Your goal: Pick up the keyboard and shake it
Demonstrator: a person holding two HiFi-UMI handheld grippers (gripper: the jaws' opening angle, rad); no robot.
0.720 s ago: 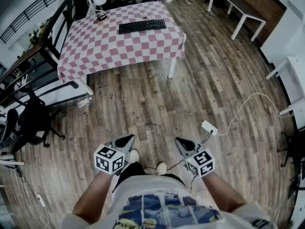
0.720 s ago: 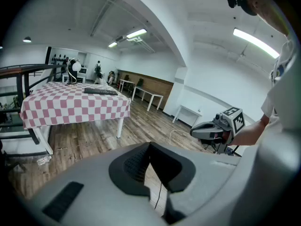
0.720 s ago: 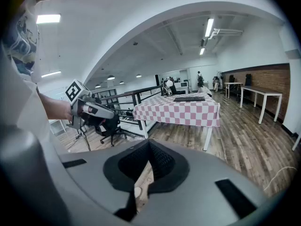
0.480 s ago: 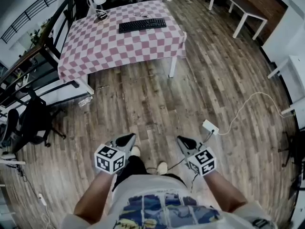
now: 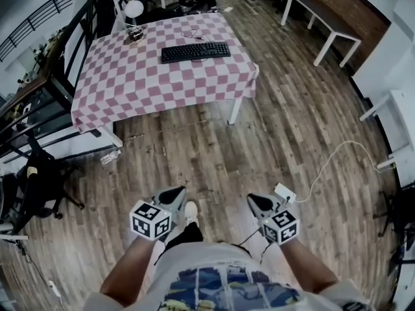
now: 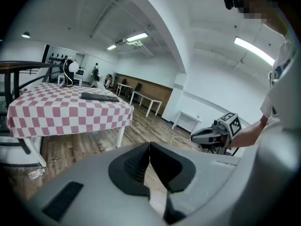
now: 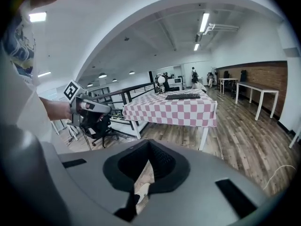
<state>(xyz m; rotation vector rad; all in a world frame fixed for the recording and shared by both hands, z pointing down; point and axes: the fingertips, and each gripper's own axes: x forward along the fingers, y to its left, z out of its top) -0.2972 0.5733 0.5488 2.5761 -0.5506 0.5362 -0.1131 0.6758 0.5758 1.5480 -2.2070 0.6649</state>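
Note:
A black keyboard [image 5: 196, 52] lies on the far half of a table covered with a pink-and-white checked cloth [image 5: 155, 83]; it also shows as a dark strip, the keyboard [image 6: 99, 97] in the left gripper view and the keyboard [image 7: 182, 96] in the right gripper view. Both grippers are held low in front of the person, a few steps from the table. My left gripper [image 5: 174, 192] is shut and holds nothing. My right gripper [image 5: 253, 201] is shut too, with nothing between its jaws.
A desk lamp [image 5: 134, 8] and small items stand at the table's far left corner. A white power strip [image 5: 284, 194] with its cable lies on the wooden floor by the right gripper. An office chair [image 5: 35, 180] and railing stand left; white tables [image 5: 321, 18] stand right.
The view has shifted slightly toward the table, which sits a little lower and larger in the head view. Both grippers stay shut and keep their places in front of the body.

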